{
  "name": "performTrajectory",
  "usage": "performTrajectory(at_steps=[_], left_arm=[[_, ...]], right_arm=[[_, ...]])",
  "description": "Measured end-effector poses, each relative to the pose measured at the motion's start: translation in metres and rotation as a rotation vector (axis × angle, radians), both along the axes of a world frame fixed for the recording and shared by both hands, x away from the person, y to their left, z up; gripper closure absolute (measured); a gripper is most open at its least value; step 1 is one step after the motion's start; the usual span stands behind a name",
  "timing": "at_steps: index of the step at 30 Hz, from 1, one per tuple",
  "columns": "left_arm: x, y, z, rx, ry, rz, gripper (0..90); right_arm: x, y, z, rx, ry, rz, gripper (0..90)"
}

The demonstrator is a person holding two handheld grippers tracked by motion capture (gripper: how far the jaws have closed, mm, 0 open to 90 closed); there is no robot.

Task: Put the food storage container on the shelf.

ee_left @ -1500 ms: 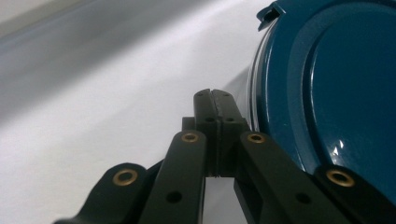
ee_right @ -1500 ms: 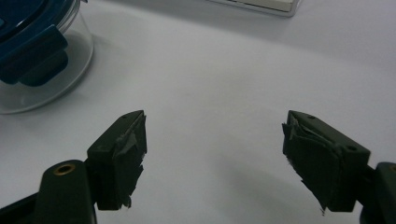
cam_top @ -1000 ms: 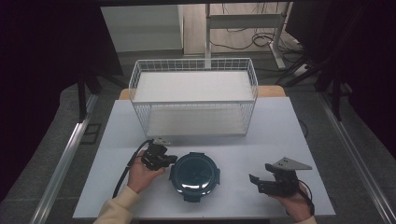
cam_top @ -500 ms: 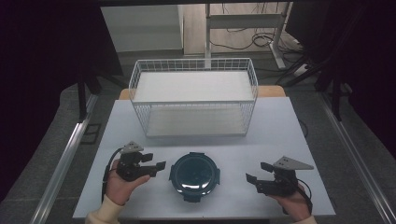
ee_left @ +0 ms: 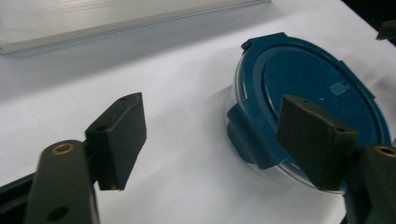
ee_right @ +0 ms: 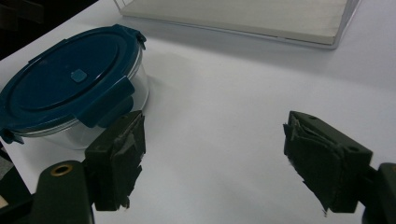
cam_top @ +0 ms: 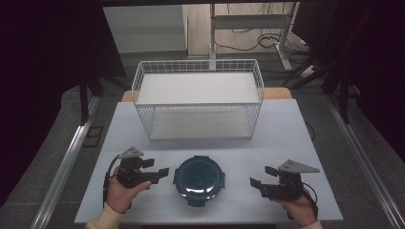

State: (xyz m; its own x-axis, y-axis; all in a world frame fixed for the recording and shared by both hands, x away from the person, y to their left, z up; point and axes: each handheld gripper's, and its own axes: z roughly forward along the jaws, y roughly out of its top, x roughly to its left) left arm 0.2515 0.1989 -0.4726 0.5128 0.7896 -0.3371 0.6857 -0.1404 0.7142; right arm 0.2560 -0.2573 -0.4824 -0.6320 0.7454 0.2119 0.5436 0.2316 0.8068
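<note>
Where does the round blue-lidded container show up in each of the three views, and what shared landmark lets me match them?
High view: the container sits low centre on the table, between the two grippers.
Left gripper view: the container is upper right, partly behind the right-hand jaw.
Right gripper view: the container is upper left, above the left-hand jaw.
Shared landmark: the white wire basket, whose base edge crosses the top of both gripper views.
</note>
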Motion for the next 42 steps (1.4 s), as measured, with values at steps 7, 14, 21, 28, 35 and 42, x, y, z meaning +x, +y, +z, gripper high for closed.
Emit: performTrajectory(at_steps=[7, 14, 21, 28, 35, 42], left_arm=[[0.002, -0.005, 0.002, -0.025, 0.014, -0.018, 20.9], [0.000, -0.013, 0.013, -0.016, -0.005, -0.027, 20.1], [0.003, -0.013, 0.007, -0.078, 0.056, -0.021, 19.3], [0.005, -0.014, -0.002, -0.126, 0.107, -0.044, 19.2], [0.004, -0.017, -0.009, -0.166, 0.139, -0.067, 20.2], [0.005, -0.019, -0.014, -0.168, 0.154, -0.075, 21.0]], right_arm=[[0.002, 0.007, 0.003, 0.019, 0.027, 0.010, 20.1], [0.012, 0.032, 0.023, 0.072, 0.085, 0.030, 17.4], [0.026, 0.058, 0.021, 0.100, 0.158, 0.052, 16.3], [0.028, 0.074, 0.010, 0.133, 0.222, 0.082, 15.0], [0.023, 0.083, 0.003, 0.136, 0.262, 0.082, 12.7], [0.019, 0.091, -0.005, 0.141, 0.309, 0.070, 11.8]])
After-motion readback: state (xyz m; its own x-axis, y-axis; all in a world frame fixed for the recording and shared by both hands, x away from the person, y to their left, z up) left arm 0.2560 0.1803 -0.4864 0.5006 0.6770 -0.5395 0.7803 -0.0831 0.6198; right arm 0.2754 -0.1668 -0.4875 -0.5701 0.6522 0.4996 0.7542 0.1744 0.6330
